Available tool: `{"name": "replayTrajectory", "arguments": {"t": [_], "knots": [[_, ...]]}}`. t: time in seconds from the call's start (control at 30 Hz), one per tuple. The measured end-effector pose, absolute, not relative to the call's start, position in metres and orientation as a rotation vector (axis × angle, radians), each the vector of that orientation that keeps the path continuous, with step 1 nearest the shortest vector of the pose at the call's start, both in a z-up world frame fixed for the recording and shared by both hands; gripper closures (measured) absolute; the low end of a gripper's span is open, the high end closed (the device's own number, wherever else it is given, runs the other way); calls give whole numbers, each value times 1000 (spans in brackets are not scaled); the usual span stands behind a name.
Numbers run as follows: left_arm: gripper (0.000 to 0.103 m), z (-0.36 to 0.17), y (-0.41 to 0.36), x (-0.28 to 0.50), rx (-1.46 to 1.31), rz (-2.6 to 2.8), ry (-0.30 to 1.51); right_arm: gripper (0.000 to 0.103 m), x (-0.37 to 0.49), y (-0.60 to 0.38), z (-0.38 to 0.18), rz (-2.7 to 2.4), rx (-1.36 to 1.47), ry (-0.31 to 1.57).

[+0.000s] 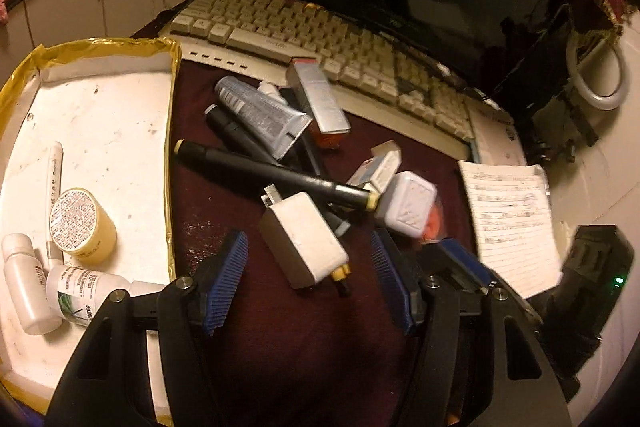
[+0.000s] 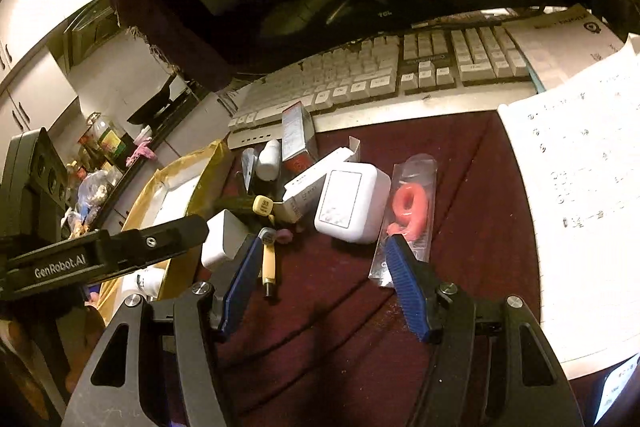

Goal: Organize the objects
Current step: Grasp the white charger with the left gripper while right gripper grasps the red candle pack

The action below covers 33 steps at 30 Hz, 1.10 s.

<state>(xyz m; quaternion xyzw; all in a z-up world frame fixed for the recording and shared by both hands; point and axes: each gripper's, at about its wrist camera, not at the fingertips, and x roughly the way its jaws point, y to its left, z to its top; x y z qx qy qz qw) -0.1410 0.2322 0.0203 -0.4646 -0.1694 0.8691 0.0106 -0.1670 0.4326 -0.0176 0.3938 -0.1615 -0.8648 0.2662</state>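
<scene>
Meanwhile both tools, left tool and right tool, gape empty over bare cloth beside the tray.

We see a matt maroon cloth covering the desk, and at the left of the frame a white tray edged in glossy gold tape. The tube looks shiny, the charger dull plastic, the notepad lined paper. The finger pads are ribbed blue.

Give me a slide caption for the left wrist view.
Open left gripper hovers over a white charger beside the gold-rimmed tray.
</scene>
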Motion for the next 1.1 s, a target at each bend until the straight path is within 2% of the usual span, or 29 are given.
{"name": "replayTrajectory", "arguments": {"t": [0.13,0.23,0.37,0.5,0.67,0.8,0.87,0.93,1.03,1.1], "knots": [[43,10,233,-149,-1529,2686,-540,44,-168,435,-18,-2346,1064,-446],[60,9,235,-152,-1527,2680,-535,44,-167,436,-17,-2376,1055,-445],[70,12,239,-149,-1509,2717,-496,44,-166,449,-15,-2436,1015,-521],[77,16,244,-143,-1493,2759,-414,44,-178,452,-24,-2445,1122,-561],[80,17,240,-136,-1484,2731,-434,44,-186,441,-27,-2471,1214,-470],[80,17,238,-134,-1487,2707,-468,45,-189,418,-25,-2495,1274,-213],[80,17,237,-134,-1487,2706,-488,51,-191,413,-25,-2500,1283,-152],[80,16,238,-134,-1487,2709,-488,69,-189,413,-27,-2520,1277,-131],[80,17,240,-136,-1483,2716,-467,77,-188,421,-28,-2525,1263,-191],[80,17,242,-136,-1482,2723,-458,78,-187,426,-29,-2521,1262,-243]]}}
